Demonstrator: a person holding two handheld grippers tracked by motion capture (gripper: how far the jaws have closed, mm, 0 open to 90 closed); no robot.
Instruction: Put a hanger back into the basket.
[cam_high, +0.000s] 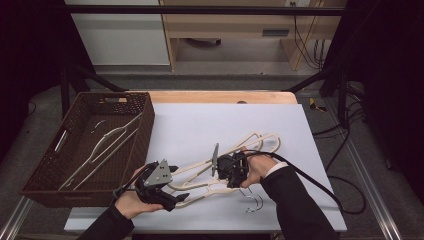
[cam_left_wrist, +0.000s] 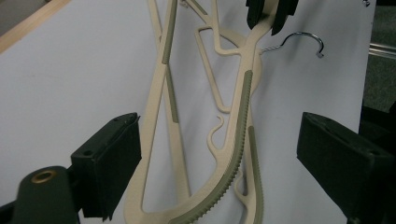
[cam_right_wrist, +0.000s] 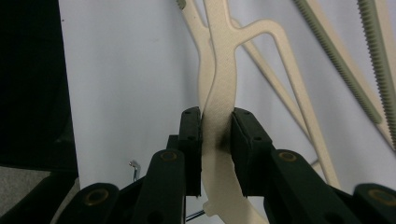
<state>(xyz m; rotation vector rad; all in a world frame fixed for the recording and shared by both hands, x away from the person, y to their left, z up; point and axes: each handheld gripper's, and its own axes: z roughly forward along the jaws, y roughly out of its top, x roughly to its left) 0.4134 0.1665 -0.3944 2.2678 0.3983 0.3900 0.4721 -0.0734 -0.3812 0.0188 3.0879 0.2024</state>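
Note:
Two cream plastic hangers (cam_high: 235, 150) with ribbed green grip strips lie crossed on the pale mat (cam_high: 200, 120). My right gripper (cam_high: 233, 181) is shut on the neck of one hanger (cam_right_wrist: 219, 70), whose cream plastic is pressed between the pads (cam_right_wrist: 194, 135). That hanger's metal hook (cam_high: 252, 202) points toward the table's near edge. My left gripper (cam_high: 177, 184) stands open beside the hangers' left ends. In the left gripper view its jaws spread wide on either side of the hanger arms (cam_left_wrist: 243, 116) without touching them, and the hook (cam_left_wrist: 303, 42) shows farther off.
A dark brown woven basket (cam_high: 50, 170) stands on the table's left side with several pale hangers (cam_high: 107, 142) lying in it. A black cable (cam_high: 320, 187) trails from the right gripper across the mat's right part. The table's wooden far edge (cam_high: 225, 96) runs behind the mat.

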